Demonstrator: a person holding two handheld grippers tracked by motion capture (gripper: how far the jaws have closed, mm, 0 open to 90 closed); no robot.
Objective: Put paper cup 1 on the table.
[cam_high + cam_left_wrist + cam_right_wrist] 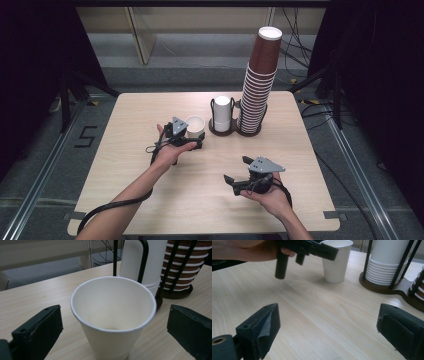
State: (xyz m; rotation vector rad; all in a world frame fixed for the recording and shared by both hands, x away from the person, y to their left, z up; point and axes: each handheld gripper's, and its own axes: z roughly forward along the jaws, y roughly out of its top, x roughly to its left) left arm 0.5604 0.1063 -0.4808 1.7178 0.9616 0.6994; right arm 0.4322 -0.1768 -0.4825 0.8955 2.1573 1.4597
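A white paper cup (195, 123) stands upright and empty on the wooden table (150, 110), left of the cup rack. My left gripper (196, 134) is open around it. In the left gripper view the cup (112, 315) sits between the two black jaws, with a gap on each side, so the left gripper (113, 312) is not touching it. My right gripper (235, 170) is held open above bare table near the front right, with nothing between its jaws (328, 315). From there the cup (337, 262) and the left gripper (312, 250) show farther off.
A dark wooden rack (235, 132) with black wire posts stands at the table's back centre. It holds a short stack of white cups (222, 114) and a tall leaning stack of brown cups (257, 80). Cables trail from both grippers.
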